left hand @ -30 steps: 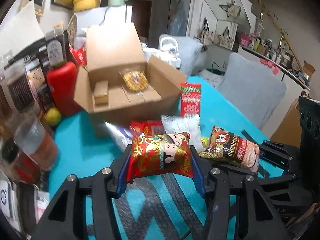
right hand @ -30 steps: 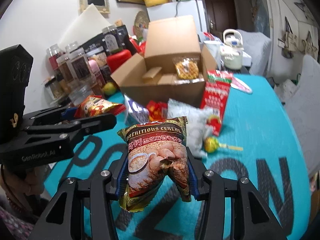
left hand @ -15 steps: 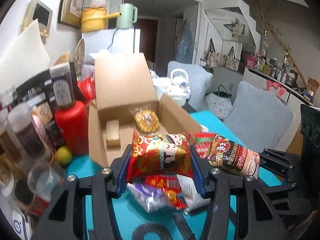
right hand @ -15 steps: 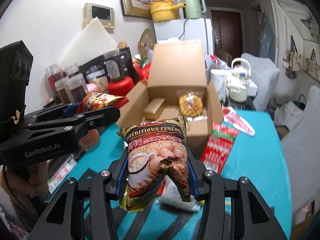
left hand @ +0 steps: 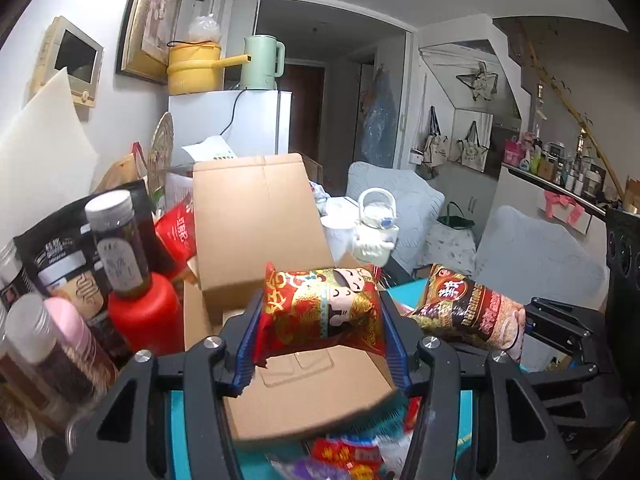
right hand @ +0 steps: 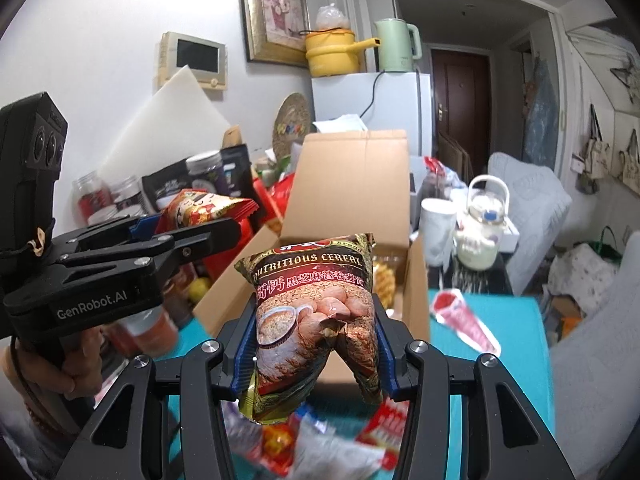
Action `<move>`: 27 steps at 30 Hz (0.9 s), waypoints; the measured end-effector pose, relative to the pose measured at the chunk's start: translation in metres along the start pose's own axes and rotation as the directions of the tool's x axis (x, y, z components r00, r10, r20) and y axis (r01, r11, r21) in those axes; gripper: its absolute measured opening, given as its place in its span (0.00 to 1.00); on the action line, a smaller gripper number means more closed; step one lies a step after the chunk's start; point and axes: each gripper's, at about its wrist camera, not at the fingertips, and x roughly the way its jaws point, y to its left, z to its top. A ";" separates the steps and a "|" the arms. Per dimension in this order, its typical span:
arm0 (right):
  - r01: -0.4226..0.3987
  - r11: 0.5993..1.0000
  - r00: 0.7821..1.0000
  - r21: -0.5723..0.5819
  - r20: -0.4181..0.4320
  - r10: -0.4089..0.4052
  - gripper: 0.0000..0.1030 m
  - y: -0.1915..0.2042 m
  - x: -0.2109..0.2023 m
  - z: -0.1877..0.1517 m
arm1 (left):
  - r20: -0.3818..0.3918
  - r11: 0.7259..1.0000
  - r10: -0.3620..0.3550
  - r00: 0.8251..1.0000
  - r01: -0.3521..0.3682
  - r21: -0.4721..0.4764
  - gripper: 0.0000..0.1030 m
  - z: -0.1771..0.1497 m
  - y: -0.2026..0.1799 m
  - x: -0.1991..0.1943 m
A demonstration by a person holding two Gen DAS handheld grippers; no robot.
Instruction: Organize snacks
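Two claws are raised in front of an open cardboard box [left hand: 256, 216], each clamped on a snack packet. The left claw [left hand: 320, 320] grips a red and gold packet [left hand: 320, 308] crosswise between its blue-padded fingers [left hand: 246, 344], with the packet hanging just over the box's near flap. The right claw [right hand: 316, 332] pinches a brown cereal packet [right hand: 312, 304] upright by its sides; the packet's lower half is creased inward and its top edge stands in front of the box opening. Seen from the left wrist, the cereal packet [left hand: 468, 308] sits just to the right of the red one, the two close but apart. Inside the box [right hand: 352, 184], a clear-wrapped yellow snack [right hand: 382, 280] peeks out beside the cereal packet. Blurred loose packets [right hand: 320, 440] lie on the teal table [right hand: 500, 360] below both claws. Jars and a red bottle [left hand: 144, 312] crowd the table's left side, next to the box.
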 end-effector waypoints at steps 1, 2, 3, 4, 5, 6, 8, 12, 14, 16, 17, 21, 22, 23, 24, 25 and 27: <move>0.001 1.000 1.000 -0.001 0.002 -0.001 0.47 -0.002 0.003 0.003 | 0.002 1.000 0.006 1.000 -0.006 -0.001 0.51 0.003 0.003 0.005; 0.004 1.000 1.000 -0.004 0.005 -0.004 0.47 -0.004 0.009 0.007 | 0.004 1.000 0.009 1.000 -0.009 -0.003 0.51 0.006 0.005 0.010; 0.007 1.000 1.000 -0.006 0.008 -0.007 0.47 -0.006 0.014 0.012 | 0.007 1.000 0.013 1.000 -0.013 -0.005 0.51 0.009 0.008 0.015; 0.008 1.000 1.000 -0.008 0.010 -0.008 0.47 -0.008 0.020 0.016 | 0.011 1.000 0.019 1.000 -0.019 -0.008 0.51 0.013 0.012 0.021; 0.008 1.000 1.000 -0.010 0.011 -0.008 0.47 -0.010 0.024 0.019 | 0.014 1.000 0.023 1.000 -0.022 -0.011 0.51 0.015 0.015 0.025; 0.008 1.000 1.000 -0.009 0.014 -0.008 0.47 -0.012 0.030 0.023 | 0.019 1.000 0.027 0.999 -0.026 -0.015 0.51 0.018 0.017 0.029; 0.004 1.000 1.000 -0.011 0.018 -0.003 0.47 -0.015 0.039 0.029 | 0.023 0.999 0.036 0.999 -0.035 -0.023 0.51 0.022 0.024 0.041; -0.009 1.000 1.000 0.006 0.020 0.008 0.47 -0.022 0.063 0.039 | 0.023 0.997 0.070 0.997 -0.070 -0.032 0.51 0.027 0.036 0.061; -0.012 1.000 1.000 0.013 0.016 0.012 0.47 -0.024 0.073 0.042 | 0.013 0.996 0.089 0.996 -0.088 -0.034 0.51 0.029 0.043 0.073; -0.012 1.000 1.000 0.019 0.012 0.012 0.47 -0.025 0.083 0.044 | -0.004 0.994 0.103 0.995 -0.103 -0.035 0.51 0.030 0.051 0.084; -0.015 1.000 1.000 0.022 0.005 0.015 0.47 -0.025 0.090 0.045 | -0.009 0.993 0.108 0.994 -0.109 -0.040 0.51 0.029 0.054 0.087; -0.053 0.998 0.998 0.036 -0.029 0.054 0.47 -0.026 0.110 0.042 | -0.060 0.989 0.132 0.989 -0.136 -0.057 0.51 0.023 0.068 0.105; -0.062 0.997 0.997 0.049 -0.036 0.064 0.47 -0.028 0.115 0.040 | -0.070 0.988 0.137 0.988 -0.141 -0.058 0.51 0.022 0.070 0.109; -0.067 0.996 0.997 0.058 -0.045 0.070 0.47 -0.029 0.122 0.038 | -0.080 0.988 0.139 0.987 -0.144 -0.058 0.51 0.020 0.071 0.113; -0.063 0.996 0.996 0.062 -0.060 0.067 0.47 -0.029 0.128 0.037 | -0.092 0.988 0.139 0.986 -0.144 -0.059 0.51 0.019 0.073 0.117; -0.057 0.997 0.995 0.056 -0.076 0.061 0.47 -0.029 0.134 0.036 | -0.102 0.988 0.139 0.985 -0.145 -0.058 0.51 0.018 0.074 0.121; -0.051 0.997 0.995 0.053 -0.088 0.056 0.47 -0.030 0.142 0.033 | -0.118 0.986 0.155 0.981 -0.162 -0.047 0.51 0.014 0.076 0.128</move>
